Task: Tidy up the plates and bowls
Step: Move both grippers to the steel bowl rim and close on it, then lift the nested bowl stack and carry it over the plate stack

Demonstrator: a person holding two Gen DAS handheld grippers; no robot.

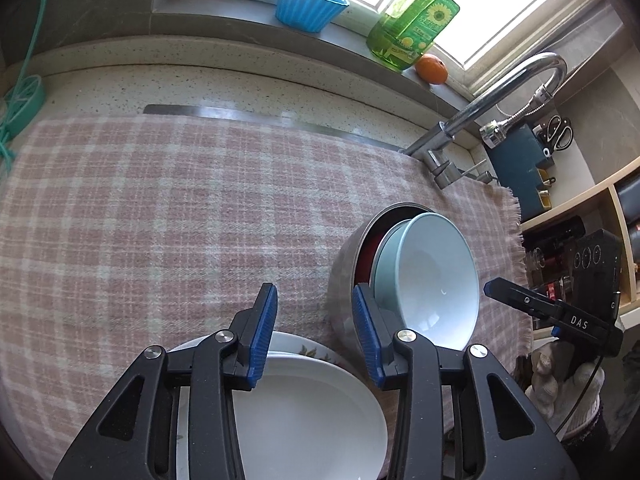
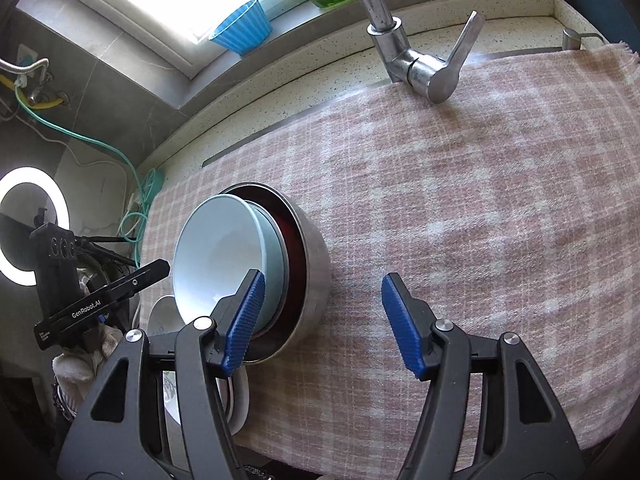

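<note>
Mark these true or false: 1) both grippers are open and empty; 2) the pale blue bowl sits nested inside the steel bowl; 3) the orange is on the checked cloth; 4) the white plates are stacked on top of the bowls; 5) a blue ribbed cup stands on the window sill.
1) True. The left gripper and right gripper both stand open with nothing between the pads.
2) True. The pale blue bowl rests tilted inside the steel bowl.
3) False. The orange is on the window sill, beside the green bottle, not on the checked cloth.
4) False. The white plates lie on the cloth beside the bowls.
5) True. The blue ribbed cup is on the sill.
</note>
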